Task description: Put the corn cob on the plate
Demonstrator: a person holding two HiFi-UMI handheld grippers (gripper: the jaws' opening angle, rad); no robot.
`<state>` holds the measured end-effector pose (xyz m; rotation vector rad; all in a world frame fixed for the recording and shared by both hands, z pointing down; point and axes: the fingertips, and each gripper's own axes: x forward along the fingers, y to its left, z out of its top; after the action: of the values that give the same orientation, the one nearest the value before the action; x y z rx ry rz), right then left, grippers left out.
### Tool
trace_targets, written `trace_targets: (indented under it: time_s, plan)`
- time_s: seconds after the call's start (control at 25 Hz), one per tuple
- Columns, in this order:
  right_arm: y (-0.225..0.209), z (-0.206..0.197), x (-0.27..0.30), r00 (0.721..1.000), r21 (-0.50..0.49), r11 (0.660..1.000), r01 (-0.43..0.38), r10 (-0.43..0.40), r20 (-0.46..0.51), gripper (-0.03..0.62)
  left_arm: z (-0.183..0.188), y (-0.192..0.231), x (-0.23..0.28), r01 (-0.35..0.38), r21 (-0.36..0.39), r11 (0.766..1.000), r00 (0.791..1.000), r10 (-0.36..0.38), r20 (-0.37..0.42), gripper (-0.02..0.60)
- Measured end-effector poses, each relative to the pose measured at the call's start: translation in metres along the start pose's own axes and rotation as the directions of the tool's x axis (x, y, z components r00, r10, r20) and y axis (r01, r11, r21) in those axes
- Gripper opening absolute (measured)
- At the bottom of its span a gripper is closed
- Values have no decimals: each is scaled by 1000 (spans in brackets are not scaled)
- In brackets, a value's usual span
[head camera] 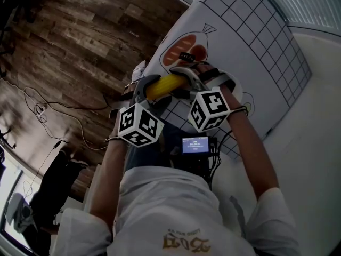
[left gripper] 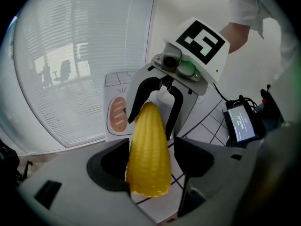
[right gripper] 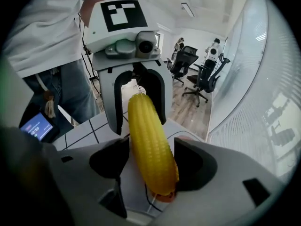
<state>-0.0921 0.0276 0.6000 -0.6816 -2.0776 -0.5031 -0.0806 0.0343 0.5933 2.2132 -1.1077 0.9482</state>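
Left tool [left gripper: 151, 163] and right tool [right gripper: 153, 163], both released, flank the corn cob [head camera: 162, 85], seemingly set down; only withdrawal appears left.

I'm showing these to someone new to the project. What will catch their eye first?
The bright yellow corn cob sits at the centre of every view, between the open fingers of the left gripper at one end and the right gripper at the other. Next come the two black-and-white marker cubes just below it in the head view, then the white gridded mat behind.
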Motion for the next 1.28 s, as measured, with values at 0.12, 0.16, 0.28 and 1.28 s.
trace_targets:
  time_s: [0.12, 0.16, 0.28, 1.28]
  plan:
    - [3, -3, -2, 1000, -7, 1000, -15, 15, 5, 296, -4, -3, 8, -19, 14, 1000, 999, 20, -39, 290]
    - [4, -3, -3, 1000, -17, 1000, -16, 16, 7, 286, -5, -3, 9, -28, 9, 1000, 998, 28, -47, 290]
    - [13, -6, -9, 1000, -44, 999, -9, 10, 12, 262, -5, -10, 10, -27, 1, 1000, 997, 27, -69, 261]
    - [-21, 7, -74, 986, 121, 979, 165, -164, -18, 261, 60, 4, -22, 78, 221, 972, 991, -53, -121, 259]
